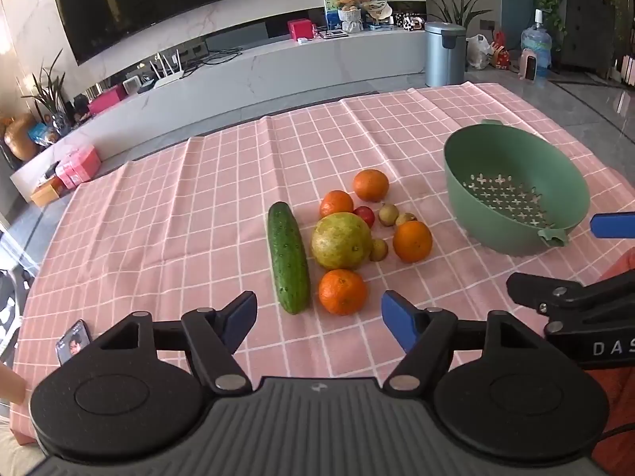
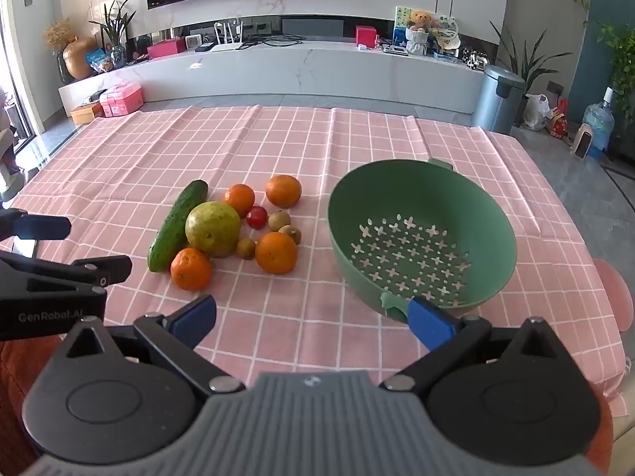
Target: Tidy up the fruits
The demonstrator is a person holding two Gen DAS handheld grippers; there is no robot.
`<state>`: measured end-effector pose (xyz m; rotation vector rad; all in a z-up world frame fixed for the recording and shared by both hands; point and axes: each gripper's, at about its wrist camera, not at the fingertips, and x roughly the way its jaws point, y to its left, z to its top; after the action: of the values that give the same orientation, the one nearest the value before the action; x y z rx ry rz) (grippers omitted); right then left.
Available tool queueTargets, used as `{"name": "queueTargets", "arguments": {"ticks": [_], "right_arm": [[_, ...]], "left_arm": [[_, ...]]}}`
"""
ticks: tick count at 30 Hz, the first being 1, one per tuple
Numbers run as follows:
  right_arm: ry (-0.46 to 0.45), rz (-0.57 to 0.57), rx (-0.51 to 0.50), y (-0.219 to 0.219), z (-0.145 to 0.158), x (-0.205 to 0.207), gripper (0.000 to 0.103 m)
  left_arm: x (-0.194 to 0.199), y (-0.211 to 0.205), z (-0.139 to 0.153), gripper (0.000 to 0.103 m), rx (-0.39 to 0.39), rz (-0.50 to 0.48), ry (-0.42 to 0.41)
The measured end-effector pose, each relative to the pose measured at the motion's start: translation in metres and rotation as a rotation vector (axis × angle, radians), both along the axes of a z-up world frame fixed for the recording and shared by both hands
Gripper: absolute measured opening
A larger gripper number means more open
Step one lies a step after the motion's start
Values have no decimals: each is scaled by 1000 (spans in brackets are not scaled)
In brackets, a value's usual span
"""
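Pink checked tablecloth [image 2: 278, 150] holds 4 oranges, perhaps longans

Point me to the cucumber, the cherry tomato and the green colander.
cucumber [image 1: 288, 258]: left wrist view, middle of its body.
cherry tomato [image 2: 257, 217]: right wrist view, centre of its top.
green colander [image 2: 349, 214]: right wrist view, bare inner wall on the left side.

Brightness: both views are bright with daylight.
Light source: seems to come from the left side, where the floor [image 2: 37, 146] shines pale.
Shadows: soft and short under the fruit [image 1: 341, 240] and the green bowl [image 2: 496, 246].
Glare: faint reflections on the dark television screen [image 1: 151, 4].
Distortion: strong fisheye bending; straight edges curve, corners go black.
Focus: mostly sharp, slightly soft far away.
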<state>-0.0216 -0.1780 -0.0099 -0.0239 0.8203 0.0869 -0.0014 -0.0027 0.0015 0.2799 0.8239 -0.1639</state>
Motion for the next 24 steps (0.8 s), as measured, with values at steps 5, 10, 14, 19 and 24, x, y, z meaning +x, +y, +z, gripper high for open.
{"name": "queueTargets", "arguments": {"ticks": [5, 10, 14, 19, 24], "right_arm": [[0, 1, 1, 0, 0, 0, 99], [-6, 4, -3, 0, 0, -1, 99], [-7, 5, -4, 1, -1, -2, 99], [-3, 4, -7, 4, -5, -1, 99], [-3, 6, -7, 2, 0, -4, 99]], "left_arm": [[-1, 1, 0, 84, 3, 19, -1], [-2, 3, 2, 84, -16, 26, 5], [-2, 5, 3, 84, -20, 26, 6], [-3, 5, 4, 84, -19, 25, 6], [-3, 5, 4, 84, -19, 27, 6]]}}
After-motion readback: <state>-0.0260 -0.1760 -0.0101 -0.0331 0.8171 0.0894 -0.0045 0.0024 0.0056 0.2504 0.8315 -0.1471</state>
